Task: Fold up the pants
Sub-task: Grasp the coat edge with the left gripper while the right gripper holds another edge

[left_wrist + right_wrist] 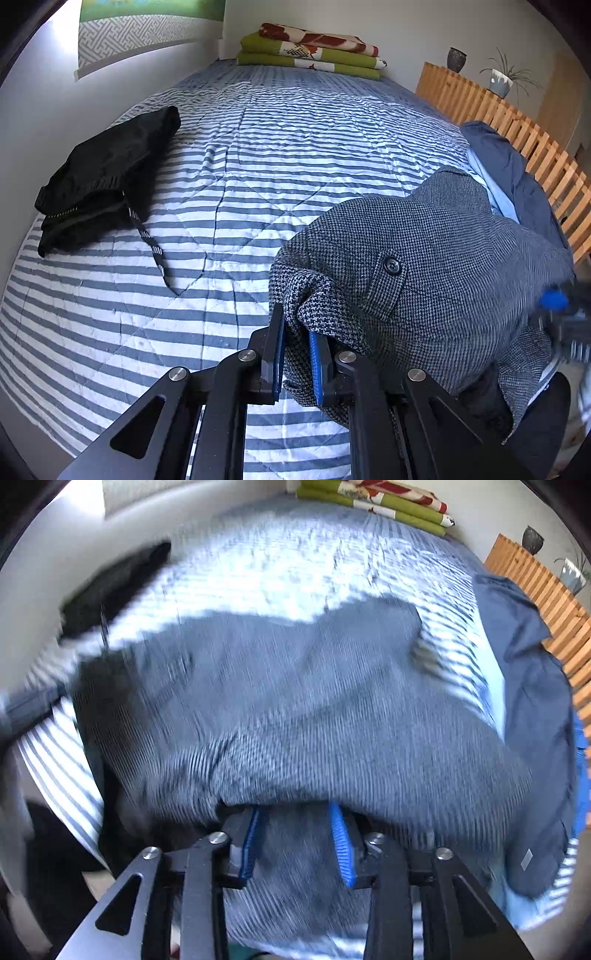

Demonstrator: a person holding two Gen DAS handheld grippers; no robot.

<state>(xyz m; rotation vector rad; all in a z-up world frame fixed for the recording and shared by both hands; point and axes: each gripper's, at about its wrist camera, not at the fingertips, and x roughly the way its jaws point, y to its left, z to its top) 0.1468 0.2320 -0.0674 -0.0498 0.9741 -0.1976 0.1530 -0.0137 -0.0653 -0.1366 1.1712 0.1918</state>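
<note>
a: the grey houndstooth pants [424, 258] lie bunched at the near right part of the bed, buttoned back pocket facing up. the left gripper [297, 354] is clamped on a fold of their edge, blue pads pinching the cloth.

b: and the right gripper [297, 843]?

a: its view is smeared with motion. the jaws stand apart with grey cloth between and over them, and i can't see the pads [341, 845] pressing on it. i'd say it has no grip.

b: so what could go wrong?

a: if only the left corner is held when the lift comes, i'd expect the pants to hang lopsided and twist, so the legs won't line up for a fold. the right one could also bite a thick bunch instead of a single edge, or catch the dark blue garment [532, 738] lying just beside the pants. thick weave may slip from a shallow pinch too.

b: the surface?

a: a quilted bedspread [240, 155] in blue and white stripes, soft, so it can ruck up. folded black clothing [99, 181] sits at the left, well apart.

b: the room?

a: folded green and red blankets [314, 51] at the far end by the wall, a wooden slatted rail [498, 114] at the right with a dark vase [456, 59] and a potted plant [502, 81] on it.
</note>
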